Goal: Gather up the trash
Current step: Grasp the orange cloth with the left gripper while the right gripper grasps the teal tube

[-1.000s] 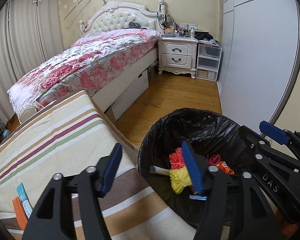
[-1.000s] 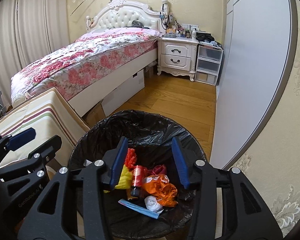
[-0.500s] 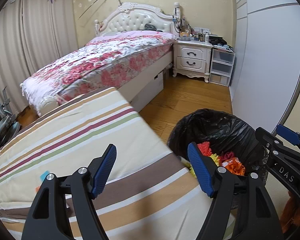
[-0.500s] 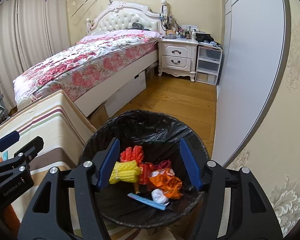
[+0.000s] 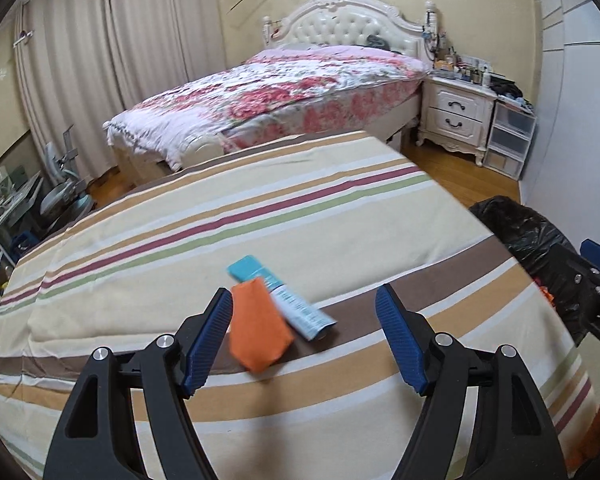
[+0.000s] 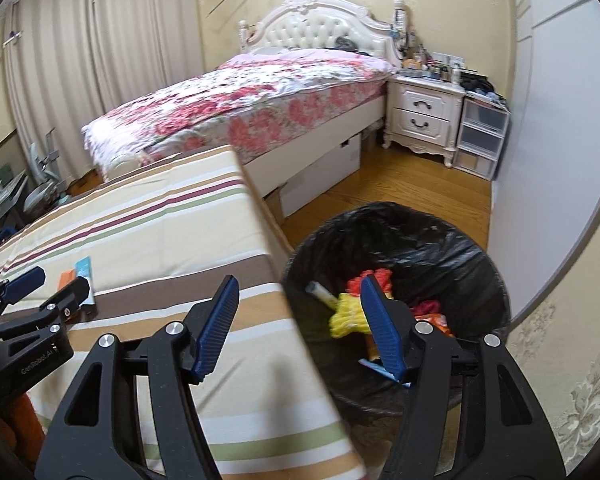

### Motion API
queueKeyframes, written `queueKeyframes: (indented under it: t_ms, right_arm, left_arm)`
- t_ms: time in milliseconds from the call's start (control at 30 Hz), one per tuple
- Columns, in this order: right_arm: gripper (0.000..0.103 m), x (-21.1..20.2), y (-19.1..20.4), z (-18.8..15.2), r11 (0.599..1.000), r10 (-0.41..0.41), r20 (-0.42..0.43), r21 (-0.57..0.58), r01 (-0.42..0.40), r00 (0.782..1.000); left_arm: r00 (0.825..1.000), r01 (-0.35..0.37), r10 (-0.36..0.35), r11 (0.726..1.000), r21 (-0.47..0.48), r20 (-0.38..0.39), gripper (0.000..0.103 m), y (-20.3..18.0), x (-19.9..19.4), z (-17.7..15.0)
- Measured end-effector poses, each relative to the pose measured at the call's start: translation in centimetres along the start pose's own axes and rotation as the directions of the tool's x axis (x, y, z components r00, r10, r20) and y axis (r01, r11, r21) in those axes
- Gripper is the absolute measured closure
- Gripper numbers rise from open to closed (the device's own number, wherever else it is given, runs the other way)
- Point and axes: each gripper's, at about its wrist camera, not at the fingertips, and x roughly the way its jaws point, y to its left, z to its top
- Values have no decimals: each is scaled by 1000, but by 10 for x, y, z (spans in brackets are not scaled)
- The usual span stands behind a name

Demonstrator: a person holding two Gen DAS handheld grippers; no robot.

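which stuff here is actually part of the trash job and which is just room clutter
Part of the job:
- orange wrapper on the striped cloth
- teal tube touching it
- black-lined bin with trash already in it
- left tongs, open, facing both pieces
- right tongs, open

Just lying about:
- floral bed
- white nightstand
- plastic drawers
- curtains

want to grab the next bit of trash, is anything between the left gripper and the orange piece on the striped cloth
Nothing visible blocks it. The left gripper is open and the orange piece lies just ahead, by its left finger. A blue tube lies against the piece's right side, partly under it, so a wide grab might catch both.
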Motion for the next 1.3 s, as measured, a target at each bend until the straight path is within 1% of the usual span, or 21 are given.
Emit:
queueKeyframes:
  t_ms: [100,233,367,500,633,733,833,867,900,967,1100,1300]
  right_arm:
    - [41,4,17,0,999,26,-13,-21,-26,1000]
    - [41,11,34,-2,998,46,-36,-43,-47,998]
    - [41,15,46,-5,996,60,-52,-67,-63,997]
    - [41,15,54,-5,994,70,-55,-85,-75,996]
    - [40,15,58,-8,992,80,-58,-91,-85,995]
    - [40,16,61,-10,991,84,-65,-96,-90,994]
    - [40,16,63,-11,990,87,-69,-101,-94,994]
    - [40,16,63,-11,990,86,-70,-102,-93,994]
    - [40,16,63,-11,990,87,-70,-102,-94,994]
    - [40,15,66,-11,990,90,-71,-106,-98,993]
    - [40,16,73,-13,986,100,-75,-123,-109,992]
    - [40,17,95,-14,975,131,-90,-166,-145,987]
  left_arm:
    - [999,-36,35,999,-27,-30,31,18,9,-5]
    - [997,-47,45,998,-41,-57,31,30,20,-3]
    - [995,-47,43,998,-47,-86,31,41,27,-6]
    - [994,-36,27,996,-85,-105,31,57,26,-12]
    - [994,-39,27,992,-116,-107,31,68,21,-18]
    - [995,-33,22,994,-103,-98,31,64,20,-17]
    - [997,-18,14,998,-54,-77,37,56,22,-13]
    - [997,-14,11,999,-41,-81,44,55,26,-12]
    - [996,-5,2,999,-39,-90,55,55,28,-12]
    - [994,31,-36,998,-52,-104,65,59,31,-12]
    - [994,44,-50,997,-59,-98,66,63,28,-15]
    - [997,9,-15,997,-71,-82,66,82,17,-23]
